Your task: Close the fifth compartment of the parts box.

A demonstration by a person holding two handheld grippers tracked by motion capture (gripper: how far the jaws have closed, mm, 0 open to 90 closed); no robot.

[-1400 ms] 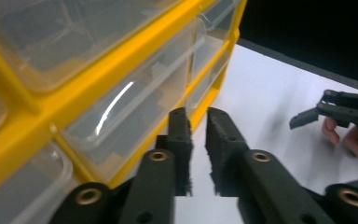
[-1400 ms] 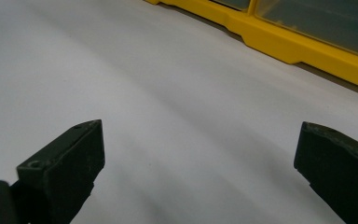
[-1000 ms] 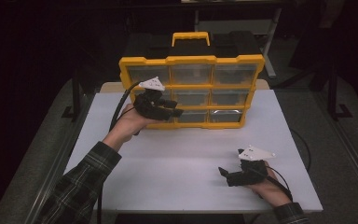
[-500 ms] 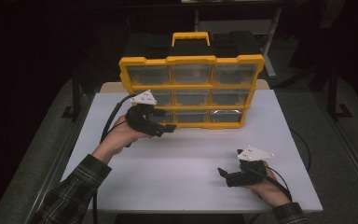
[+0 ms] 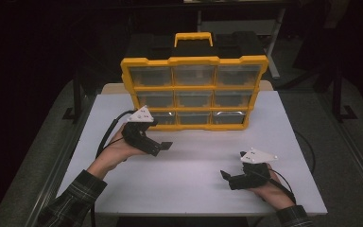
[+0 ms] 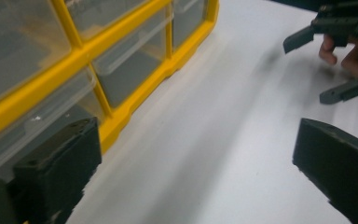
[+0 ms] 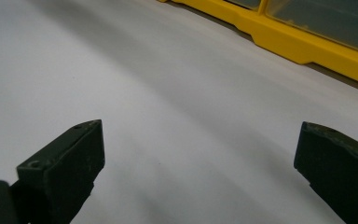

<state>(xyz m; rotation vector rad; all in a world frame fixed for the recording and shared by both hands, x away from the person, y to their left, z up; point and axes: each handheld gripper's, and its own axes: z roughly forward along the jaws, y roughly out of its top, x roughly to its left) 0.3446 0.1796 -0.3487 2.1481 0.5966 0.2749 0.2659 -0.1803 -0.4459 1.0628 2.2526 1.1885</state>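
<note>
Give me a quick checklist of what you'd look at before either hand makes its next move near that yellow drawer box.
1. Left gripper open, nothing between the jaws: ok; they have just been opening.
2. Right gripper open and holding nothing: ok.
3. Yellow drawer organizer upright on the white table: ok.
4. All clear drawers pushed in: cannot tell; the bottom left drawer looks slightly forward.
5. Left gripper off the organizer: ok, close beside its bottom row.
6. Grippers apart from each other: ok.
</note>
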